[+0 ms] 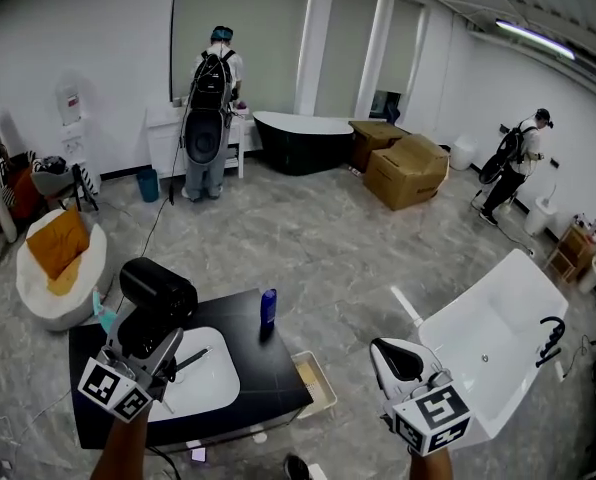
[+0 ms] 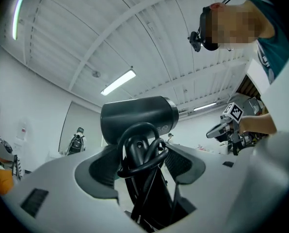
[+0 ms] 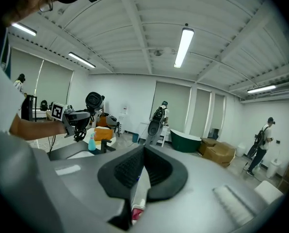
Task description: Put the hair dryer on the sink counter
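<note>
A black hair dryer [image 1: 156,293] stands upright in my left gripper [image 1: 150,346], held above the white basin of the black sink counter [image 1: 268,368]. In the left gripper view the jaws are shut on the hair dryer [image 2: 139,118] at its handle, with the black cord looped around it. My right gripper [image 1: 403,363] hovers to the right of the counter, above the floor, shut with nothing between its pads [image 3: 143,166]. From the right gripper view the hair dryer [image 3: 93,101] shows far off at the left.
A blue bottle [image 1: 268,306] stands at the counter's back edge, a teal spray bottle [image 1: 106,318] at its left. A white bathtub [image 1: 498,338] lies at the right. Cardboard boxes [image 1: 403,168], a dark tub [image 1: 300,138] and two people [image 1: 210,108] are farther off.
</note>
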Available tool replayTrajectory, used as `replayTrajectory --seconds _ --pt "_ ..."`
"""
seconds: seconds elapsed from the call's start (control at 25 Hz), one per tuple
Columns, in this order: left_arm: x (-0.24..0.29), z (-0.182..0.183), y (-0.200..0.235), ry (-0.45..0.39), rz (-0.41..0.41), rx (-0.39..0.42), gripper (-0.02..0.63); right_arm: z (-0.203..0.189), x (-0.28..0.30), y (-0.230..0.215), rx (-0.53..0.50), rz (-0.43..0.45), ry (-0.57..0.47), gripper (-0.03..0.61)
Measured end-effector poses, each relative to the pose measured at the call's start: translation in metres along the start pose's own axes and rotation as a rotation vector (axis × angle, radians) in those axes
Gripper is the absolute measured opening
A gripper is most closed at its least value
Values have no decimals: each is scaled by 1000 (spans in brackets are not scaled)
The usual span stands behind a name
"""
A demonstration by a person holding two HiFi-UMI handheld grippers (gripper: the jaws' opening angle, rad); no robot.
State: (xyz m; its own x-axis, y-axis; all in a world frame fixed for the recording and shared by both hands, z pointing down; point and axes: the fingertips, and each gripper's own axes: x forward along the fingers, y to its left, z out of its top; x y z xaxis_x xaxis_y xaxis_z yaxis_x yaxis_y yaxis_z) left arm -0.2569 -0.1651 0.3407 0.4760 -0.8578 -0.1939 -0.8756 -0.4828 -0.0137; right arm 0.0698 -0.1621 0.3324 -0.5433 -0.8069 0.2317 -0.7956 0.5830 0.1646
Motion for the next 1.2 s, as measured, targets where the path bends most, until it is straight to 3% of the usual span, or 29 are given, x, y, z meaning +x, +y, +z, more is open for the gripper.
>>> replayTrajectory --seconds 0.48,0.8,1.2 --pt "56 -102 -25 107 -67 -78 302 -83 -5 -42 68 -53 106 9" --pt "76 -153 -27 157 -91 -109 302 -115 4 -54 89 -79 168 9" --pt "105 -228 -36 244 -101 -137 301 -175 15 -77 136 -73 231 9"
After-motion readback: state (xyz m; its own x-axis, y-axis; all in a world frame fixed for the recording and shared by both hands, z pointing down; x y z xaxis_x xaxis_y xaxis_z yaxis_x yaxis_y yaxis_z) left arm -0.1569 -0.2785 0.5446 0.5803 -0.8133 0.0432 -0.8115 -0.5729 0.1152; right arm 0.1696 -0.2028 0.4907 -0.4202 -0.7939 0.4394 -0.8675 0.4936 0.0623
